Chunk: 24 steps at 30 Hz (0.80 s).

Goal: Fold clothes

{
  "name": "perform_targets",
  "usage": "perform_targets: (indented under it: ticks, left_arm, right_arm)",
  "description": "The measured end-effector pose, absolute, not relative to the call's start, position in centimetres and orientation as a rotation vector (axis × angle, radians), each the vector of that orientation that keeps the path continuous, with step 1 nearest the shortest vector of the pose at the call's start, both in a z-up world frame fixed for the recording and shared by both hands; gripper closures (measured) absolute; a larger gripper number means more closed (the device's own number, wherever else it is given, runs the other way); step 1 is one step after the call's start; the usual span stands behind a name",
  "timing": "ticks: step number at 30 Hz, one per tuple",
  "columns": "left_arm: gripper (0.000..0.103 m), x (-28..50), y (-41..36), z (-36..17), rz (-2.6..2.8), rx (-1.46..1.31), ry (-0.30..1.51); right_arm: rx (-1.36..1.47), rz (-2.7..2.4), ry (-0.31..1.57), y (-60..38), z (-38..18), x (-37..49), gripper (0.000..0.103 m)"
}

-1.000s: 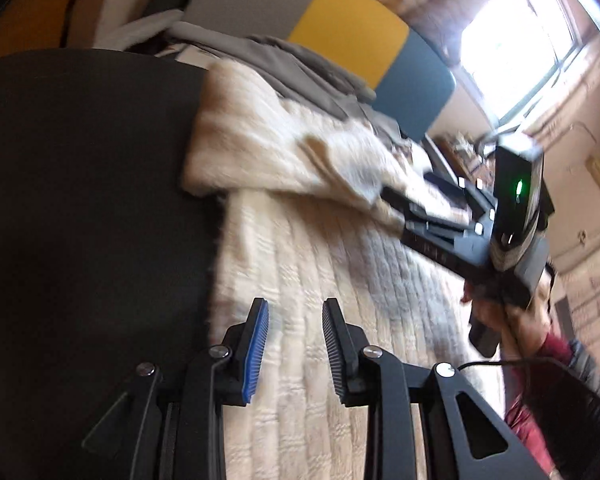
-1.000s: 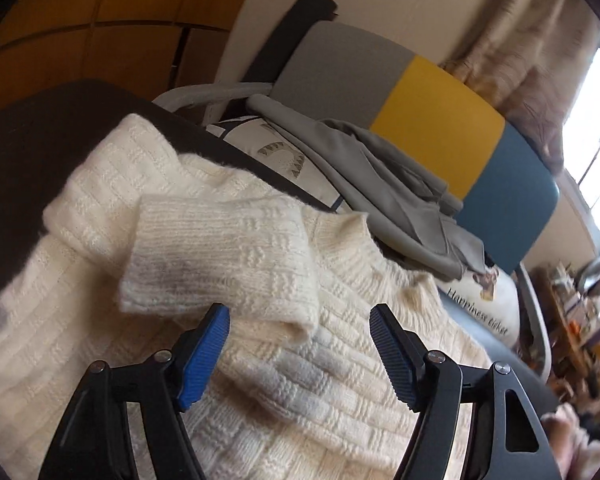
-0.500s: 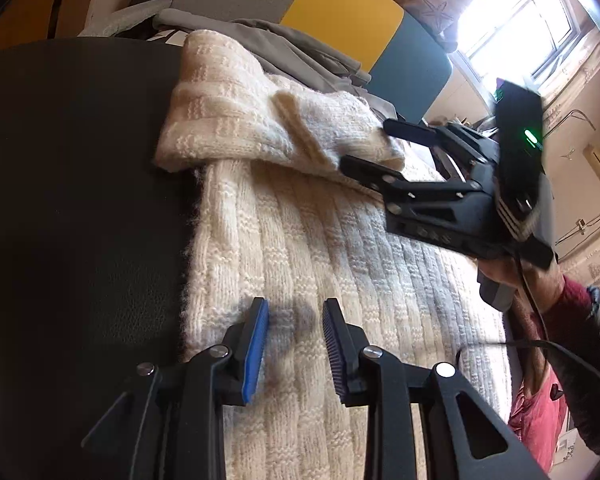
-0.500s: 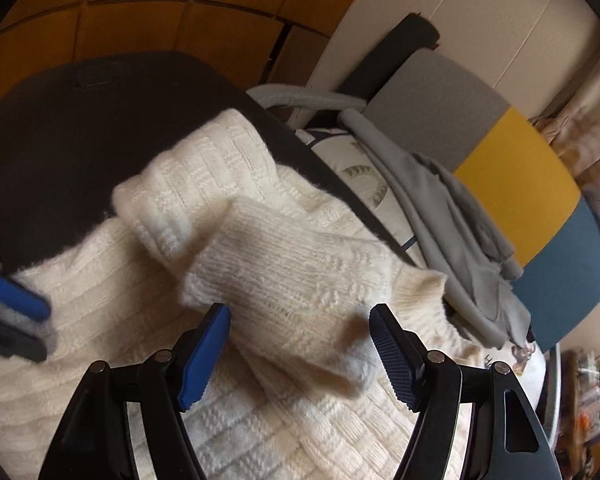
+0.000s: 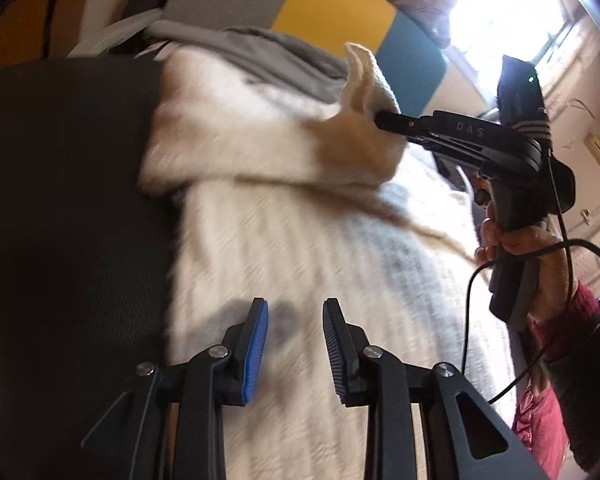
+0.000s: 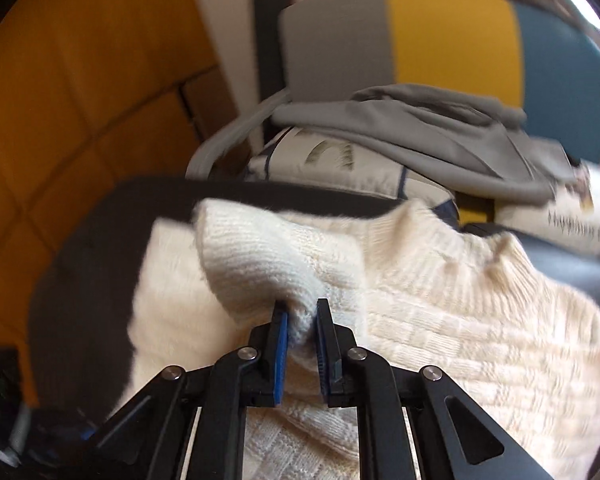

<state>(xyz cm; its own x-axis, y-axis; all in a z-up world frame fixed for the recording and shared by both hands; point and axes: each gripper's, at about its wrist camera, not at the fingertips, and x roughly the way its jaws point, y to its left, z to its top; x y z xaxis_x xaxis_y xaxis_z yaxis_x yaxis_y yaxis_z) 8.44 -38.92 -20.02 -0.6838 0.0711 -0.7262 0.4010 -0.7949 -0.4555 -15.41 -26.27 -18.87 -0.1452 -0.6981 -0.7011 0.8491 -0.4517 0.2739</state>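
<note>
Dark bench (image 5: 68,200) carries the cream knit sweater (image 5: 300,264), lying flat. My right gripper (image 6: 302,320) has its fingers pinched on the sleeve cuff (image 6: 260,256); my left gripper (image 5: 295,320) hovers with fingers apart, gripping nothing. Folding looks barely begun, I'd judge.

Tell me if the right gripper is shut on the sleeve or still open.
Shut. The right gripper pinches a fold of the cream sleeve between its pads.
</note>
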Motion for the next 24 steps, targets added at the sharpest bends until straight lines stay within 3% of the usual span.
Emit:
perform_targets:
  ticks: [7,12,14,16,18,22,24]
  left_arm:
    - [0.075,4.1,-40.9,-19.8,-2.542,1.143,0.903]
    - [0.075,3.4,-42.3,-21.0,-2.475,1.137,0.910]
    - [0.075,3.5,-42.5,-21.7,-2.474,1.134,0.918]
    - [0.075,3.7,-42.2,-21.9,-2.491,1.115,0.900]
    - [0.075,3.8,-42.1,-21.9,-2.495,1.101,0.898]
    - [0.075,4.1,-41.9,-21.8,-2.497,1.069,0.916]
    - [0.075,4.3,-41.8,-21.8,-2.497,1.052,0.925]
  right_arm:
    - [1.108,-1.878,-0.098,-22.1,-19.0,-20.0,0.090]
    - [1.262,-1.856,-0.273,-18.8,-22.3,-22.1,0.089]
    - [1.302,-1.801,-0.378,-17.7,-23.7,-22.5,0.084]
    - [1.328,-1.733,-0.503,-16.7,-24.8,-22.5,0.070]
    - [1.309,-1.708,-0.575,-15.9,-25.0,-22.2,0.035]
    - [1.242,-1.768,-0.562,-16.3,-24.0,-21.4,0.031]
    - [1.257,-1.816,-0.533,-17.2,-23.8,-21.7,0.034]
